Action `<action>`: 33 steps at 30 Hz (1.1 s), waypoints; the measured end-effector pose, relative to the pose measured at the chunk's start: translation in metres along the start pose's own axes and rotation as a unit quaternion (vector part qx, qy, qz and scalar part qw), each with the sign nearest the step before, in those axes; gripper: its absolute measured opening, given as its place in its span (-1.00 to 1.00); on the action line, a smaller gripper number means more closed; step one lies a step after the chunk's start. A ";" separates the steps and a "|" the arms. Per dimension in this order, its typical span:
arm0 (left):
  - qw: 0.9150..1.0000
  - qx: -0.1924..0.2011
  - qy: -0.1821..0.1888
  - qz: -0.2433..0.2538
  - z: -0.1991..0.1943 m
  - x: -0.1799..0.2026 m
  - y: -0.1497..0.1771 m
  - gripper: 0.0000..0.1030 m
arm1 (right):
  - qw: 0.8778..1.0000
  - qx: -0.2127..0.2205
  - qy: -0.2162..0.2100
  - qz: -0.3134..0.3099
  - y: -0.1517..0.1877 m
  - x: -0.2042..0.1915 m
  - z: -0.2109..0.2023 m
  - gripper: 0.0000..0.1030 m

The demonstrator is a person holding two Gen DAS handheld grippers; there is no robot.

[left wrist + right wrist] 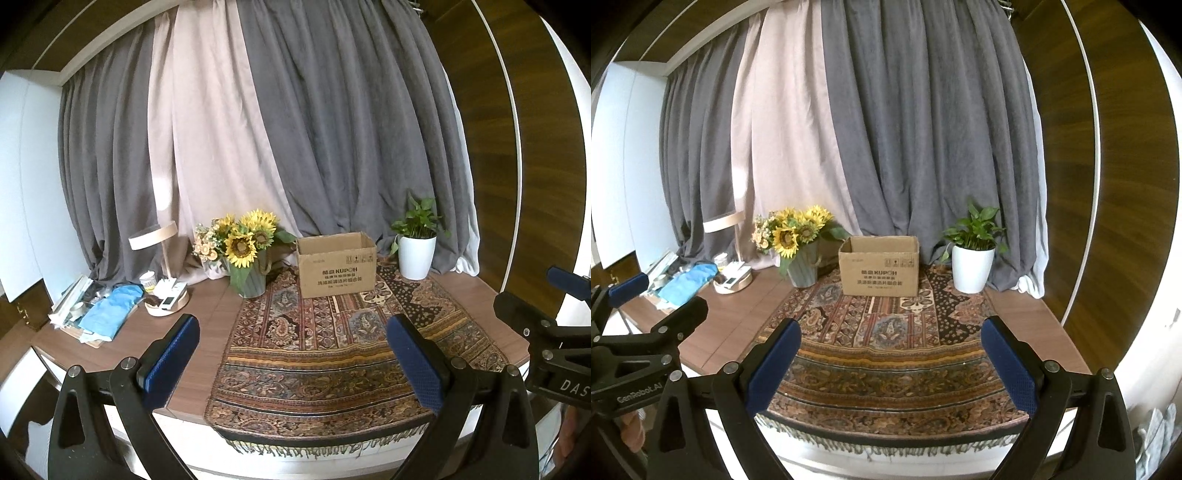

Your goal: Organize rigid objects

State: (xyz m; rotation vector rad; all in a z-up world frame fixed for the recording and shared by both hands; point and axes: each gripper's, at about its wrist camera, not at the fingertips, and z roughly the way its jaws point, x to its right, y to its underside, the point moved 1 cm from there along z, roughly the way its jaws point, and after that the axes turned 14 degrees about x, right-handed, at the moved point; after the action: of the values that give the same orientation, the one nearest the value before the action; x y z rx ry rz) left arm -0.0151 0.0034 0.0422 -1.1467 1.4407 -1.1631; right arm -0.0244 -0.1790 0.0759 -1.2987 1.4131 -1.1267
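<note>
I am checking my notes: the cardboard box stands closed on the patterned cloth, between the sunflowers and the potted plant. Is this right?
One detail is wrong: the cardboard box is open at the top, as the right wrist view shows. It does stand on the patterned cloth, between the sunflowers and the potted plant.

A table (207, 314) fills the lower half of the frame, with curtains (332, 129) behind it. A rug (332, 354) lies over the table's middle, hanging off the front edge. At the rug's far end, centre frame, stands an open box (337, 271). Left of the box sits a vase of sunflowers (245, 254), at the rug's left edge. Right of the box stands a potted plant (417, 247). Far left on the bare table are a lamp (157, 240), a tray (168, 304) of small items before it, and a pile of papers (92, 314) left of the tray.
</note>
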 end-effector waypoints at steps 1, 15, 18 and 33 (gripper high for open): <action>1.000 0.001 0.000 0.000 -0.001 0.000 0.000 1.00 | 1.000 0.000 0.000 0.000 0.000 -0.001 0.000 0.93; 1.000 0.007 0.001 -0.001 -0.007 -0.002 -0.003 1.00 | 1.000 0.004 0.003 -0.003 -0.002 -0.005 -0.008 0.93; 1.000 0.007 0.003 -0.002 -0.007 -0.001 -0.003 1.00 | 1.000 0.004 0.003 -0.003 -0.003 -0.004 -0.008 0.93; 1.000 0.010 0.007 0.000 -0.011 0.003 -0.005 1.00 | 1.000 0.005 0.002 -0.002 -0.003 0.003 -0.010 0.93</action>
State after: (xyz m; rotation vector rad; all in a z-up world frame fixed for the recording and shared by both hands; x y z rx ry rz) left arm -0.0256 0.0007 0.0483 -1.1275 1.4366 -1.1839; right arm -0.0335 -0.1817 0.0807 -1.2940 1.4053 -1.1390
